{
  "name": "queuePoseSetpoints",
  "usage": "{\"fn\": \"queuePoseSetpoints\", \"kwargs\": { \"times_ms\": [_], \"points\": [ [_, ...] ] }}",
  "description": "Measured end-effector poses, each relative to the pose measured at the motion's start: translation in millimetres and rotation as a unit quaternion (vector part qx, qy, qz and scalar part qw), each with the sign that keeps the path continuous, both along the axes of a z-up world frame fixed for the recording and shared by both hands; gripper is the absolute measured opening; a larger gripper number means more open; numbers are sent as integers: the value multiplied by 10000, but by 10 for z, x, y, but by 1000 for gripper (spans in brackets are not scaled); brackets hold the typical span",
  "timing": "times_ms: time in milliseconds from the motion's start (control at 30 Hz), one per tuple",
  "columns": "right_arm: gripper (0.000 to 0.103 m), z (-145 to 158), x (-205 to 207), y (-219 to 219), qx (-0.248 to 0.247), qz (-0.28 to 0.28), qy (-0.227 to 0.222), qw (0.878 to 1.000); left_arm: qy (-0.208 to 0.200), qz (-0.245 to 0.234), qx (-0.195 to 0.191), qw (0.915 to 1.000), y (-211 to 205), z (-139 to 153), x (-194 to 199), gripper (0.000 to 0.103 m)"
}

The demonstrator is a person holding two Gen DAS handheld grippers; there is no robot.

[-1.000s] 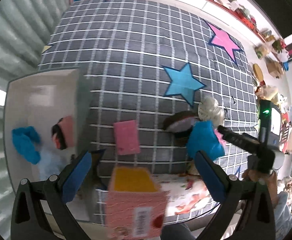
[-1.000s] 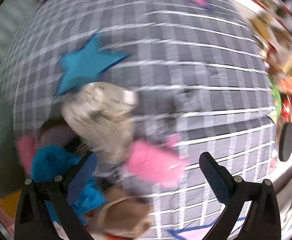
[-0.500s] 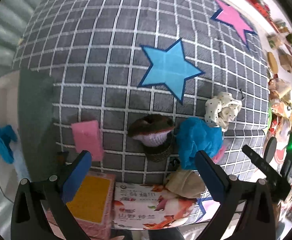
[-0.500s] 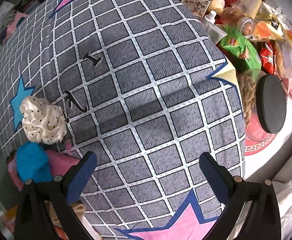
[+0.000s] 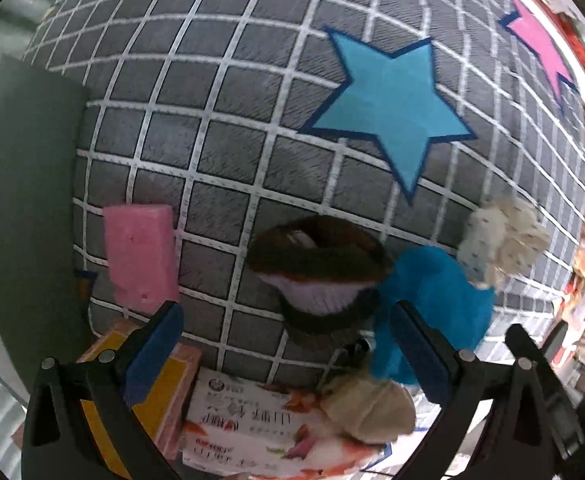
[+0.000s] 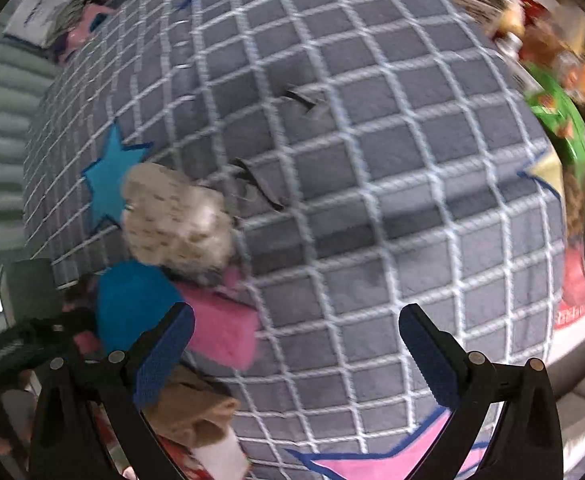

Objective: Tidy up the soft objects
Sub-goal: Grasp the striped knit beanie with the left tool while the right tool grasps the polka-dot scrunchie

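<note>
Scrunchie, brown rim over pale ribbing, lies on the cloth. Left gripper gapes empty above it. Right gripper gapes empty too.

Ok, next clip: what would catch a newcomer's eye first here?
The grey checked cloth with its blue star fills both views. In the left wrist view, soft things cluster near the open left gripper: a pink sponge, a brown knitted piece, a blue fluffy item and a cream dotted scrunchie.
</note>
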State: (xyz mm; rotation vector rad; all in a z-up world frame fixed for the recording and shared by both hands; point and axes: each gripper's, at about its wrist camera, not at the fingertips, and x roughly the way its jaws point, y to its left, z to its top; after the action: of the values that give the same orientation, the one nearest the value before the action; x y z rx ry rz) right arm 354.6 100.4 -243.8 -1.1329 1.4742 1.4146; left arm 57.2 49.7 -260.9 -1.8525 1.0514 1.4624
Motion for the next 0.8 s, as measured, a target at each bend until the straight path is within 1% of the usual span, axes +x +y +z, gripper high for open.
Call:
{"fn": "queuePoseSetpoints", "kwargs": {
  "times_ms": [133,267,400,500,567,600,633,667,700,733,767,800],
  "points": [
    [103,14,-292,136,117,253,92,9996,93,210,-103,9997,-69,-130,-71,103],
    [103,-44,-550,293,188,426,67,9989,77,344,-67,9994,-114,-200,-107,103],
    [103,-219,-723,461,227,654,-34,9976,182,172,-45,9997,-54,-244,-3,103],
    [103,-341,-883,476,259,926,-148,9953,251,24,-65,9997,31,-256,37,102],
    [103,-382,-982,466,279,1065,-199,9937,240,-77,-65,9997,88,-267,88,100],
    [103,-389,-1013,461,300,1110,-205,9932,222,-134,-62,9996,101,-274,102,97],
    [101,-389,-1049,454,331,1154,-220,9925,184,-201,-61,9996,134,-296,140,92],
    [90,-382,-1084,448,373,1239,-205,9914,150,-266,-65,9995,157,-302,165,90],
    [82,-372,-1135,438,410,1388,-192,9893,112,-320,-63,9994,200,-324,217,80],
    [78,-366,-1201,418,445,1504,-222,9874,44,-355,-63,9993,231,-343,276,65],
    [70,-349,-1255,406,477,1611,-218,9855,28,-403,-62,9992,253,-350,335,63],
    [58,-337,-1312,392,492,1705,-179,9840,42,-465,-6,9989,271,-322,373,46]
  ]
}}
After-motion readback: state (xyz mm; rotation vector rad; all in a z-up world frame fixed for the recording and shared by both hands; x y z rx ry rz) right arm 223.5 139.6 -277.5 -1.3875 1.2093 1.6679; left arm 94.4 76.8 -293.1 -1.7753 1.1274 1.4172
